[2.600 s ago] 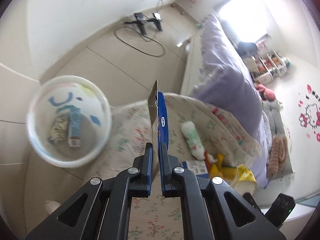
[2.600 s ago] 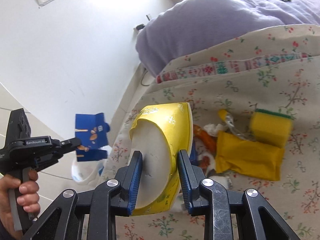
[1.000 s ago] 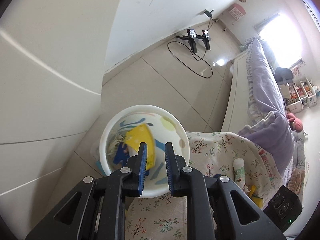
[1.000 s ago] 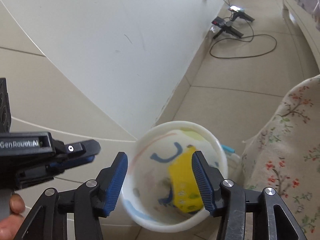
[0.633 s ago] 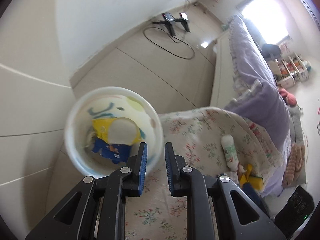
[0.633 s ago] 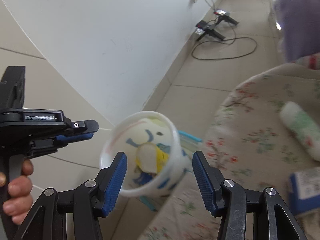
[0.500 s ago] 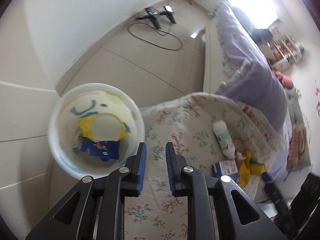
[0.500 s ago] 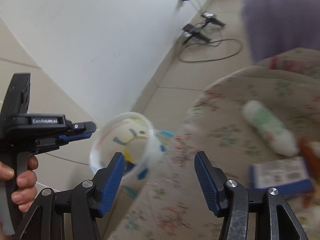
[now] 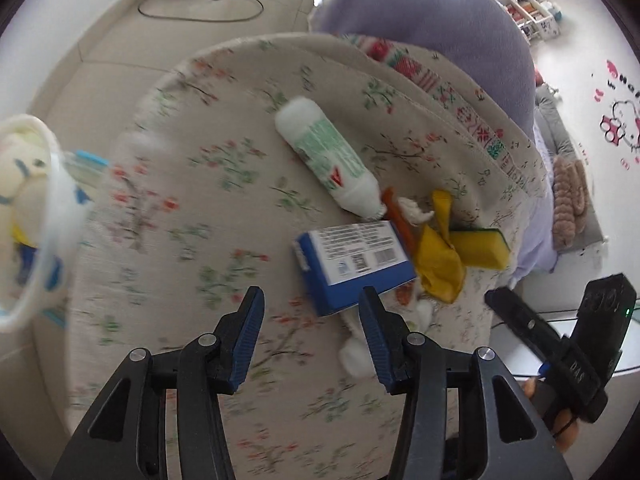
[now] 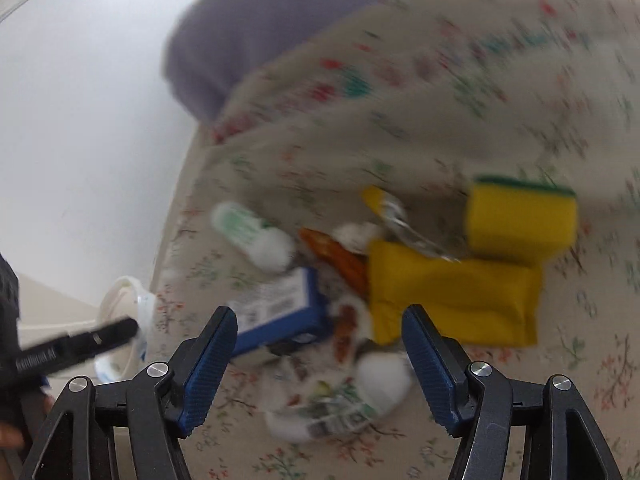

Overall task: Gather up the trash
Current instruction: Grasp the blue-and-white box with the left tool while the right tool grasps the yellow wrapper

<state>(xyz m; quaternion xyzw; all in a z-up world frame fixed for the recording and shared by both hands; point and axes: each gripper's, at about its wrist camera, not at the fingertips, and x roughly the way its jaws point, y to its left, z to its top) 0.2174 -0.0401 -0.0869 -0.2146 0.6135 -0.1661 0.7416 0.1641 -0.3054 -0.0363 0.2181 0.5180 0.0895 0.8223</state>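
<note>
Trash lies on a floral cloth (image 9: 180, 208): a white bottle with green print (image 9: 328, 160), a blue and white box (image 9: 356, 264), a yellow wrapper (image 9: 438, 268), a yellow sponge with green top (image 9: 480, 246) and crumpled white packaging (image 10: 340, 404). My left gripper (image 9: 311, 334) is open and empty, just short of the blue box. My right gripper (image 10: 320, 356) is open and empty above the blue box (image 10: 276, 316), yellow wrapper (image 10: 448, 292) and sponge (image 10: 520, 216). The white trash bin (image 9: 28, 224) stands at the far left, holding yellow and blue trash.
A purple blanket (image 9: 432, 12) lies behind the cloth. Tiled floor with a black cable (image 9: 200, 0) is at the back left. The white wall (image 10: 80, 100) is on the left in the right wrist view. The other gripper's body (image 9: 560, 352) shows at right.
Both grippers have swung from over the bin back to the trash pile on the cloth. The left jaws have opened wide. The yellow cup and blue carton now lie in the bin.
</note>
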